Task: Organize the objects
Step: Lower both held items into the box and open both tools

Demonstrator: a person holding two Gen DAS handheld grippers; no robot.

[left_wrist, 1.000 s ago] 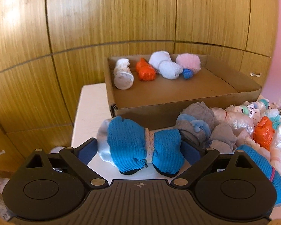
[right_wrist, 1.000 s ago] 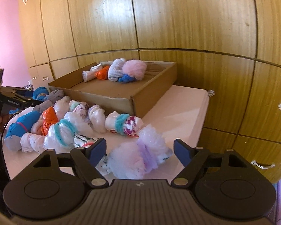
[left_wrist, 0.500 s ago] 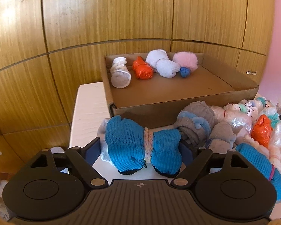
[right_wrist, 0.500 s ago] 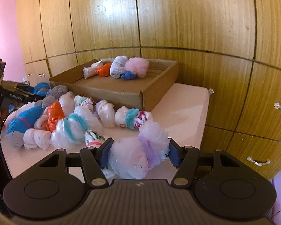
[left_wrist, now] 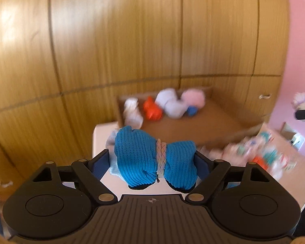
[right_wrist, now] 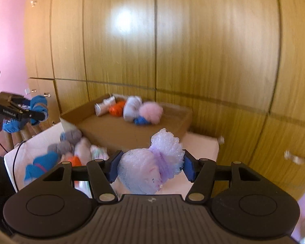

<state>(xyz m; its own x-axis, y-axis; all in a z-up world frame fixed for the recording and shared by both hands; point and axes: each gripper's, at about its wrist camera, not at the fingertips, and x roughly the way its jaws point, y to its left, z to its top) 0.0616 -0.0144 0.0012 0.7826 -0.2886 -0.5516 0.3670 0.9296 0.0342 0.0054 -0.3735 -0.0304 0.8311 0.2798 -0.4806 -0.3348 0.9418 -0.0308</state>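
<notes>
Left wrist view shows the left tongs (left_wrist: 154, 160) clamped on a blue sock bundle (left_wrist: 152, 158), its long axis lying crosswise between the pads, lifted clear of the white bench (left_wrist: 100, 140). The cardboard box (left_wrist: 193, 126) sits straight ahead, above the bundle in frame. In the right wrist view, the right tongs (right_wrist: 150, 167) pinch a lilac bundle (right_wrist: 150, 170), also crosswise; the box lies ahead, slightly left. Neither hand looks clearly nearer.
</notes>
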